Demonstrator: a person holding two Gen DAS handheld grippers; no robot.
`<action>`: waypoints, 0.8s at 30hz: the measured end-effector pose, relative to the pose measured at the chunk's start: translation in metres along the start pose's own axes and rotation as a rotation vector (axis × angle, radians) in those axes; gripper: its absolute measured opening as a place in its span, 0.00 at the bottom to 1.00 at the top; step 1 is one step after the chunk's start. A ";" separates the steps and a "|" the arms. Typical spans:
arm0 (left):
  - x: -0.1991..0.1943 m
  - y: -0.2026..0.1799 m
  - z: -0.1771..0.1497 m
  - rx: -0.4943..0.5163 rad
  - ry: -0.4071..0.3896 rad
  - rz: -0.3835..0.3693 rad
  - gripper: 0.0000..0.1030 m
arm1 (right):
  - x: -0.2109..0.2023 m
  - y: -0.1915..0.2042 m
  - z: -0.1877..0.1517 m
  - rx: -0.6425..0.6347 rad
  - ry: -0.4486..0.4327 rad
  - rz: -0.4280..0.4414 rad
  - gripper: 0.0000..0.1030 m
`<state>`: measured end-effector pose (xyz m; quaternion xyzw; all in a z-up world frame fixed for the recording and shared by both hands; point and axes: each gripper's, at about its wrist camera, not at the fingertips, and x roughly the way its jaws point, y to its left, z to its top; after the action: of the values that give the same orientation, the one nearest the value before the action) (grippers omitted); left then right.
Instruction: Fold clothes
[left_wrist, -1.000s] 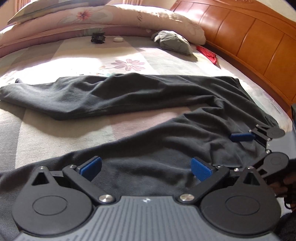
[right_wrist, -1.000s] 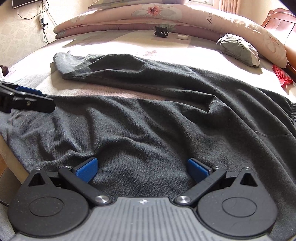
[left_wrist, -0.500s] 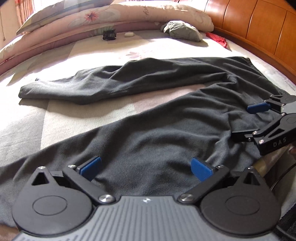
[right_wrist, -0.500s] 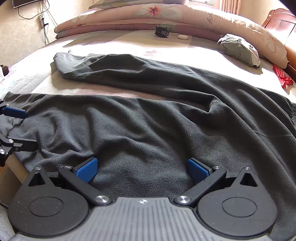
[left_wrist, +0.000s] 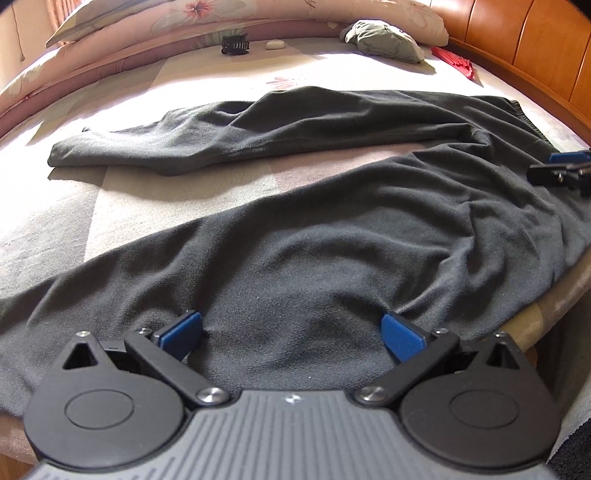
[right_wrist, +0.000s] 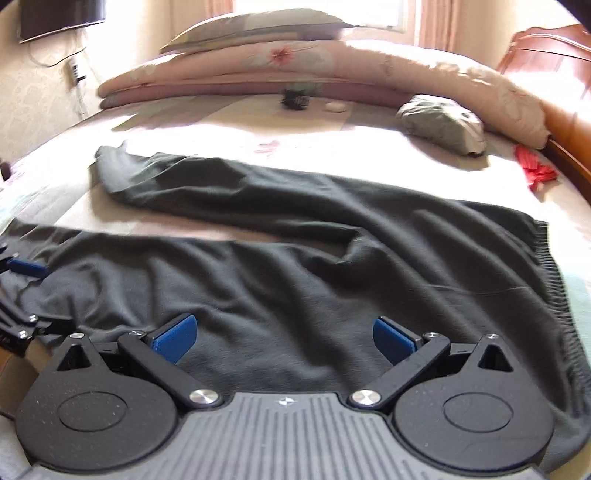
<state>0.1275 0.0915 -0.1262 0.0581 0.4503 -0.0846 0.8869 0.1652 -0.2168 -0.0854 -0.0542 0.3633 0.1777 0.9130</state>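
I log one pair of dark grey trousers (left_wrist: 332, 236) spread flat on the bed (left_wrist: 110, 192), waistband (right_wrist: 554, 280) toward the wooden headboard (left_wrist: 535, 48) side, both legs running away from it. The far leg (left_wrist: 221, 136) lies apart from the near leg (left_wrist: 184, 266), with a strip of bare bedsheet between them; the near leg's lower edge reaches the bed's front edge. My left tool (left_wrist: 291, 332) sits low over the near leg, its blue pads (left_wrist: 181, 332) spread wide with nothing between them, cloth directly beneath. My right tool (right_wrist: 284, 338) sits over the seat of the trousers near the waistband, blue pads (right_wrist: 395, 339) likewise spread wide and pinching nothing. In the left wrist view the right tool shows at the right edge (left_wrist: 565, 170), above the waist area; in the right wrist view the left tool shows at the left edge (right_wrist: 18, 291), over the near leg. Further items on the bed: a folded floral quilt (right_wrist: 258, 70) with a pillow (right_wrist: 255, 26) on top along the far side, a black hair clip (left_wrist: 234, 44), a small white object (left_wrist: 275, 44), a bundled grey-green garment (left_wrist: 384, 40), and a red item (right_wrist: 535, 171) near the headboard. The right wrist view is slightly blurred.
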 end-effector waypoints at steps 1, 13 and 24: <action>-0.001 -0.001 0.000 0.001 0.001 -0.001 0.99 | 0.003 -0.021 0.002 0.044 -0.005 -0.027 1.00; -0.001 -0.002 -0.003 -0.029 0.002 -0.002 0.99 | 0.065 -0.162 0.018 0.453 0.025 0.016 1.00; -0.001 -0.002 -0.003 -0.034 0.000 0.004 0.99 | 0.036 -0.126 0.032 0.303 0.039 -0.149 1.00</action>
<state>0.1245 0.0902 -0.1272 0.0440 0.4515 -0.0752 0.8880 0.2556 -0.3164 -0.0903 0.0540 0.3985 0.0514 0.9141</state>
